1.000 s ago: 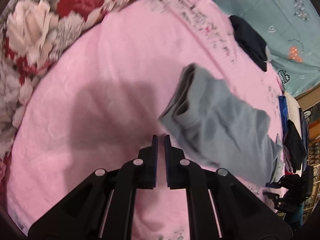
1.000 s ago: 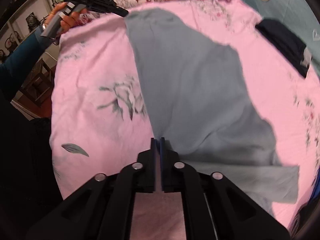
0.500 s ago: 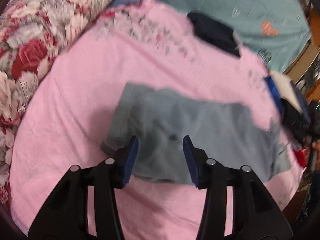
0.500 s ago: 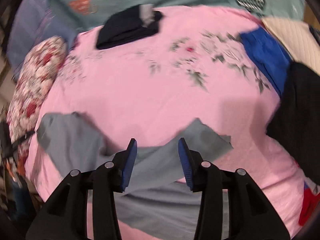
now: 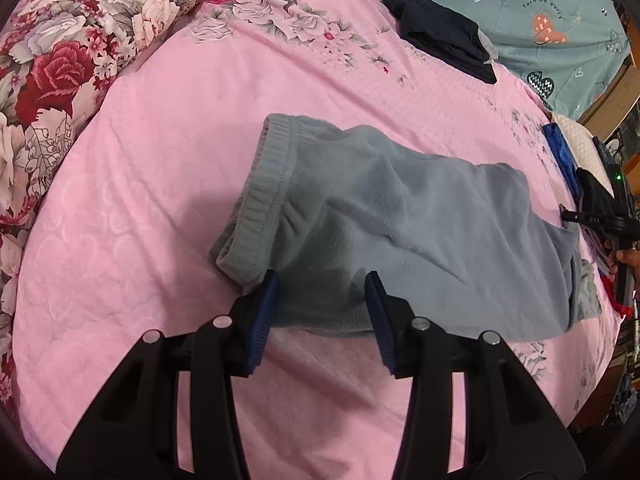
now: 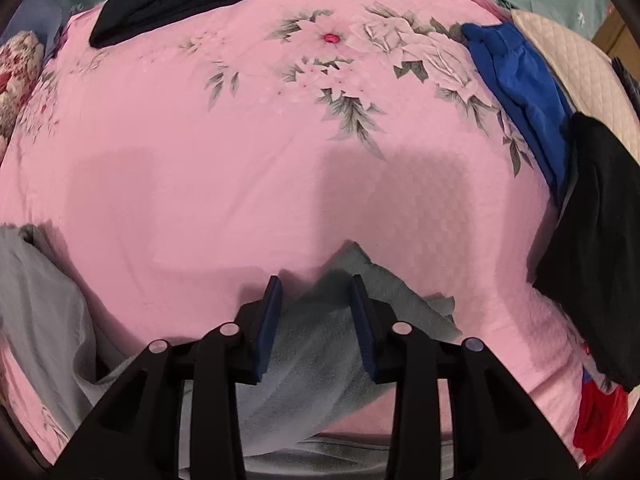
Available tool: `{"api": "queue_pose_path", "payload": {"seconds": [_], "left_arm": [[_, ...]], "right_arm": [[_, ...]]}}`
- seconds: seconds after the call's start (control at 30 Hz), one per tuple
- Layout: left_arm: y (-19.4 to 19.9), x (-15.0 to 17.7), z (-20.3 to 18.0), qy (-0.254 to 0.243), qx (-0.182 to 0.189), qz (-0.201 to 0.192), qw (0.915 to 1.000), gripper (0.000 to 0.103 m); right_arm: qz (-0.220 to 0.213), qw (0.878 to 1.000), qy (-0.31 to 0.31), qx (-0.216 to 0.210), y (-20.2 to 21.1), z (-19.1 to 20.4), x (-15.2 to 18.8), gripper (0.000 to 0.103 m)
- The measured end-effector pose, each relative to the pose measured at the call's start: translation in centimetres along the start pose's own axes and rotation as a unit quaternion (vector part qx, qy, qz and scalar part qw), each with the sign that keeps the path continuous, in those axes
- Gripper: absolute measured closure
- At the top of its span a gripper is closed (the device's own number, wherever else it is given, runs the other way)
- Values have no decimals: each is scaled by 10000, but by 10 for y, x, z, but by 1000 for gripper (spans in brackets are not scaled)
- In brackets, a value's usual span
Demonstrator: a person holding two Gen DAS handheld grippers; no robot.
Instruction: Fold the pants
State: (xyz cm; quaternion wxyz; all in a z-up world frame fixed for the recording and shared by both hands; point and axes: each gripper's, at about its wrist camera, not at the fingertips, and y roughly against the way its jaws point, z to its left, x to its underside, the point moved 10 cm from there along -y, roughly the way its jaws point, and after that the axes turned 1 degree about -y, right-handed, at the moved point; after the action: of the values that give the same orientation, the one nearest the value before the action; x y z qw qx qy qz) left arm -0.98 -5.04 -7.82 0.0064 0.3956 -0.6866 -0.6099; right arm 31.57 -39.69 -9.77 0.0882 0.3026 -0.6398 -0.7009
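Grey fleece pants (image 5: 392, 216) lie on the pink bed sheet (image 5: 152, 168), waistband (image 5: 264, 188) to the left and legs running right. My left gripper (image 5: 322, 282) is open and empty, its jaws wide apart just above the near edge of the pants by the waistband. In the right wrist view the leg end of the pants (image 6: 320, 340) lies bunched under my right gripper (image 6: 316, 284), which is open and empty over the cloth. More grey cloth (image 6: 36, 292) shows at the left edge. The right gripper (image 5: 600, 220) also shows at the far right of the left wrist view.
A folded dark garment (image 5: 440, 32) lies at the far side of the bed. A floral pillow (image 5: 60, 52) is at the left. Blue (image 6: 516, 88), black (image 6: 596, 240) and red (image 6: 596, 412) clothes pile at the right edge, with a teal quilt (image 5: 552, 12) behind.
Both grippers went from shut to open a second ago and let the pants go. The pants now lie flat on the sheet. Both views have settled lower over the cloth.
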Motion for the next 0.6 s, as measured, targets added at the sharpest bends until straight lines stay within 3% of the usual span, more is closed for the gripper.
{"api": "queue_pose_path", "payload": {"seconds": [0.03, 0.1, 0.23, 0.37, 0.6], "left_arm": [[0, -1, 0, 42, 48, 1, 10000, 56], [0, -1, 1, 121, 126, 11, 9998, 56], [1, -1, 5, 316, 272, 101, 9991, 56], [1, -2, 5, 284, 262, 162, 9991, 56], [0, -3, 4, 186, 204, 285, 9992, 56]], "right_arm": [[-4, 10000, 25, 14, 1, -2, 1, 101], [-127, 9995, -160, -227, 10, -10, 5, 101], [-830, 9907, -613, -893, 57, -28, 14, 101], [-1568, 9681, -1189, -1549, 115, -53, 43, 101], [-1817, 9397, -2171, -1916, 134, -100, 134, 102]]}}
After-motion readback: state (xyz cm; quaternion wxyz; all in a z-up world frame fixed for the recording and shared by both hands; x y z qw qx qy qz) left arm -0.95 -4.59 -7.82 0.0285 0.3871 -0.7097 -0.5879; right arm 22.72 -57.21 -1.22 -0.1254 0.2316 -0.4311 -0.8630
